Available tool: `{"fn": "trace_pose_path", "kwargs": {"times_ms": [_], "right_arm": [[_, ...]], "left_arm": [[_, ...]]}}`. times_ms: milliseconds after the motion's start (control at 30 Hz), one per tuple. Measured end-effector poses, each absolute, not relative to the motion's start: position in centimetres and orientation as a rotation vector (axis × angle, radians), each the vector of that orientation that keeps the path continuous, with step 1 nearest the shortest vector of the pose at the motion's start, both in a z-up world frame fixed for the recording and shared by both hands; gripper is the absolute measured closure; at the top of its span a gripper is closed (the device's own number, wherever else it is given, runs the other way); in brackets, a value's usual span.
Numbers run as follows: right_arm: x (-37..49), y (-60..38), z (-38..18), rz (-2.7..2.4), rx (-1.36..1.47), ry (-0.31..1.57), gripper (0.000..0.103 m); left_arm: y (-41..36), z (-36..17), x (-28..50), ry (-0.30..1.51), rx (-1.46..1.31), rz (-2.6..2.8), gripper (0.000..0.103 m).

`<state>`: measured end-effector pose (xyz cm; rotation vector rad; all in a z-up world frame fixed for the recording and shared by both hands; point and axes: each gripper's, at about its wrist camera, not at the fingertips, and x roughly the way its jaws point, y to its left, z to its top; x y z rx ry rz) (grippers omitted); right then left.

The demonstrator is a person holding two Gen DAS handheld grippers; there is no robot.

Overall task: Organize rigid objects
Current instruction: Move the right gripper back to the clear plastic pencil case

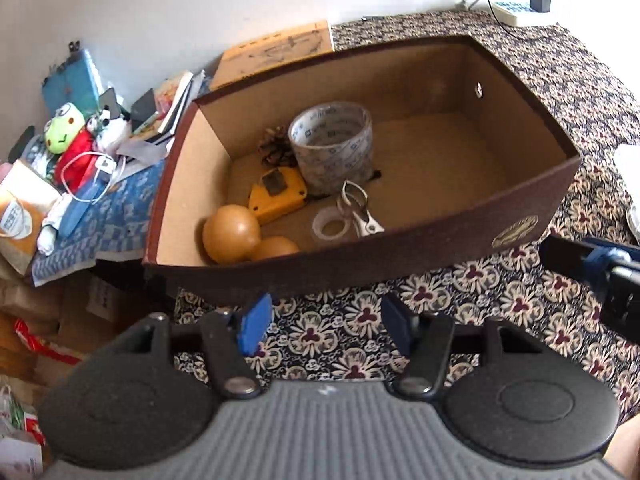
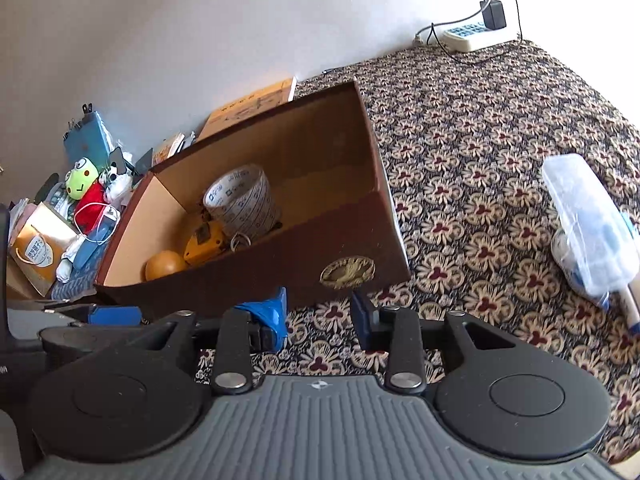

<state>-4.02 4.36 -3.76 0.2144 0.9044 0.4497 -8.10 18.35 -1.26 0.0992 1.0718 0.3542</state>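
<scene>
A brown cardboard box [image 1: 420,252] stands on the patterned cloth; it also shows in the right wrist view [image 2: 256,276]. Inside lie a large tape roll [image 1: 332,144], a yellow tape measure [image 1: 276,194], two orange balls [image 1: 231,233], a small clear tape roll [image 1: 331,227], a metal clip [image 1: 360,212] and a pine cone [image 1: 276,146]. My left gripper [image 1: 324,326] is open and empty, just in front of the box. My right gripper [image 2: 322,318] is open and empty, near the box's front right corner. A clear plastic case [image 2: 588,220] with blue items lies to the right.
The table's left edge drops to clutter: a green frog plush [image 1: 64,128], books [image 1: 172,104], a paper bag [image 1: 20,216]. A power strip [image 2: 468,36] with a plugged adapter sits at the far wall. Patterned cloth [image 2: 480,120] spreads right of the box.
</scene>
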Motion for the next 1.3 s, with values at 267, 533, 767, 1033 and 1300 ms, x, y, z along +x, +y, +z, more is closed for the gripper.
{"fn": "trace_pose_path", "kwargs": {"times_ms": [267,533,767,1033,1300], "right_arm": [[-4.8,3.4,-4.8,0.369,0.213,0.944,0.084],[-3.8,0.7,-5.6,0.357,0.211,0.982,0.084],[-1.3,-2.9,-5.2,0.417,0.177,0.996,0.083],[2.0,-7.2,-4.5,0.500,0.158,0.997,0.083],[4.2,-9.1,-4.5,0.610,0.165,1.003,0.083]], "left_arm": [[18.5,-2.6,-7.7,1.129,0.075,0.256,0.040],[16.4,-4.2,-6.6,1.187,0.067,0.214,0.040],[13.2,-4.9,-4.6,1.212,0.035,0.237,0.039],[8.2,-5.1,-2.0,1.213,0.005,0.263,0.038],[5.7,-5.2,-0.7,1.213,-0.047,0.331,0.038]]}}
